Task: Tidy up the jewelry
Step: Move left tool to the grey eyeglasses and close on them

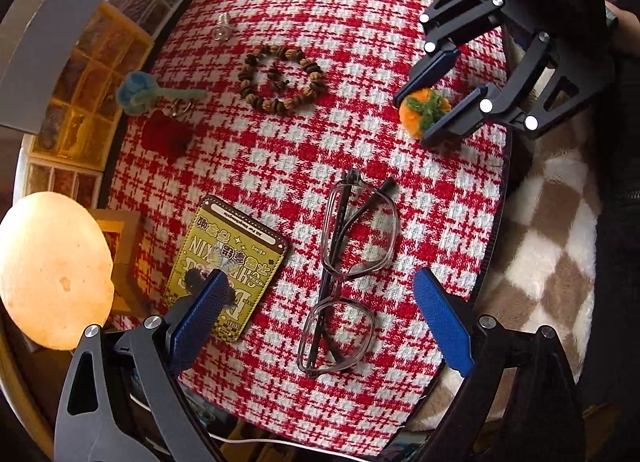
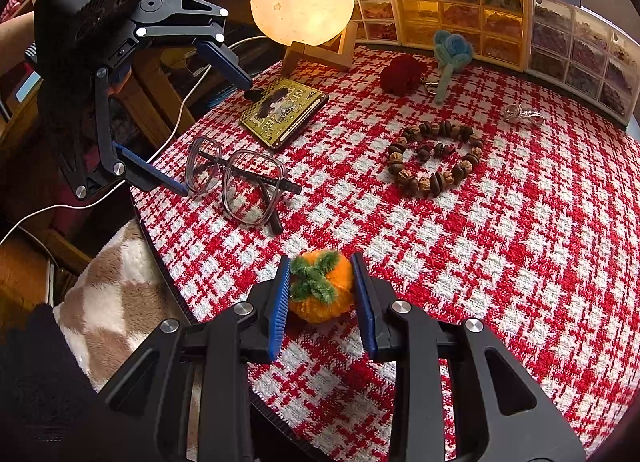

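Note:
An orange knitted pumpkin charm with green leaves lies on the red-and-white checked cloth. My right gripper has its blue pads on both sides of it, closed against it; it also shows in the left wrist view around the pumpkin. My left gripper is open above clear-framed glasses, also seen in the right wrist view. A brown bead bracelet, a silver ring, a red charm and a blue flower keyring lie further off.
A yellow card holder lies by the glasses. A glowing round lamp on a wooden stand sits at the table's edge. Drawer boxes of beads line the far side. A brown-and-white checked plush cushion lies beside the table.

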